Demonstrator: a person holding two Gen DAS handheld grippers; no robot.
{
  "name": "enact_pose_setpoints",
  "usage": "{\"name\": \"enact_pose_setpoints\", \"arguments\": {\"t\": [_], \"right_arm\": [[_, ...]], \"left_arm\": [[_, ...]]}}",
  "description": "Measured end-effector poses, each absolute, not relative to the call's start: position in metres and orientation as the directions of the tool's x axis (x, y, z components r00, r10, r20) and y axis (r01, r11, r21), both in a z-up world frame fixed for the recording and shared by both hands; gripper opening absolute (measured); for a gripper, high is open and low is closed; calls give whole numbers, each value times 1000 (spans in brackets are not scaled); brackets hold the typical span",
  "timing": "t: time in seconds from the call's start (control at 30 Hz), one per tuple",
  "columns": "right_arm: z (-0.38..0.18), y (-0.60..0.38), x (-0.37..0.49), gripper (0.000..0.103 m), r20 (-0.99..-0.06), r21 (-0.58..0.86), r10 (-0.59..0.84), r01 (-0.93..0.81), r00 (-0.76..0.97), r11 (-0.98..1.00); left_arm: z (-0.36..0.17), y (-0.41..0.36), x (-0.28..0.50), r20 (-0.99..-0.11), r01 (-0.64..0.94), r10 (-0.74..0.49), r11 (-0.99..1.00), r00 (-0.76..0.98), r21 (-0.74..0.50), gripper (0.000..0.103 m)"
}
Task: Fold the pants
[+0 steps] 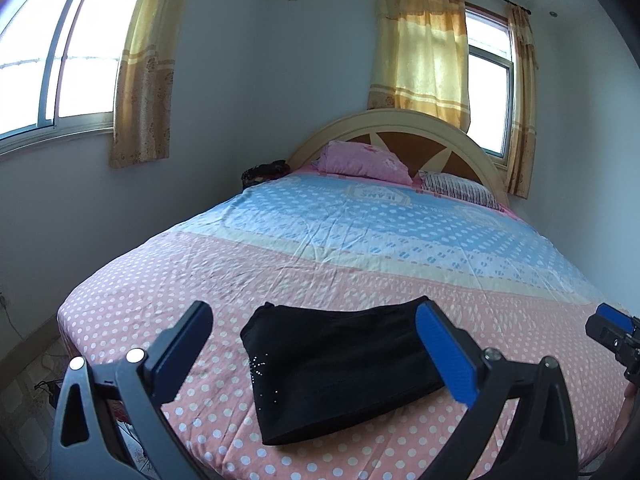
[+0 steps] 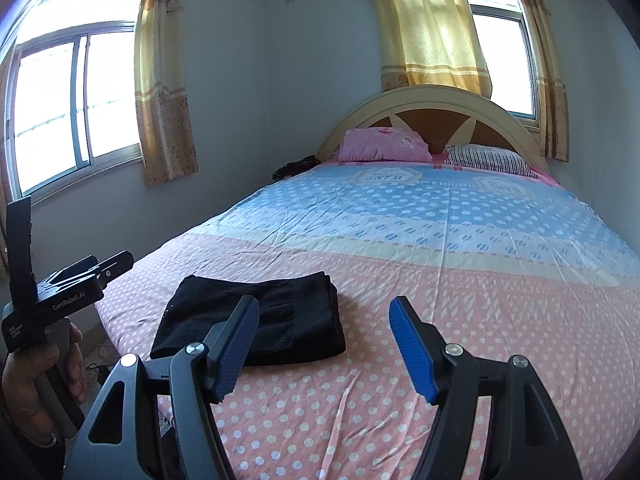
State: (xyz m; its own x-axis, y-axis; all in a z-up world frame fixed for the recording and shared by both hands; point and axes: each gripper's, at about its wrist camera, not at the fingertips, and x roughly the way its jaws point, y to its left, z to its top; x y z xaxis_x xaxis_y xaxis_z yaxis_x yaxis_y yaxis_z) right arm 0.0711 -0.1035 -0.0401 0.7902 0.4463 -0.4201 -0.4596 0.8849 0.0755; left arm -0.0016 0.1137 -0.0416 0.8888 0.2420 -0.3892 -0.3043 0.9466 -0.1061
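The black pants [image 1: 336, 372] lie folded into a compact rectangle on the pink dotted sheet near the foot of the bed. In the right wrist view the same pants [image 2: 256, 320] sit left of centre. My left gripper [image 1: 316, 320] hovers above them, open, with nothing between its blue pads. My right gripper [image 2: 324, 312] is open too, off to the right of the pants and clear of them. The left gripper [image 2: 68, 284] shows from the side at the left edge of the right wrist view, held by a hand [image 2: 36, 376].
The bed [image 1: 360, 248] fills the room's middle, with a pink pillow [image 1: 364, 160] and a striped pillow [image 1: 460, 190] by the headboard [image 1: 400, 128]. A dark bundle [image 1: 264, 172] lies at the far left corner. Cables lie on the floor [image 1: 40, 384] left of the bed.
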Motion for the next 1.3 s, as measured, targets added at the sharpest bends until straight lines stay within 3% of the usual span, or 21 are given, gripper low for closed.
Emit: {"name": "enact_pose_setpoints", "arguments": {"t": [1.3], "right_arm": [[-49, -100, 70, 69, -433, 73, 455, -473, 778, 878]], "left_arm": [[-39, 111, -2, -398, -318, 260, 944, 880, -86, 103]]}}
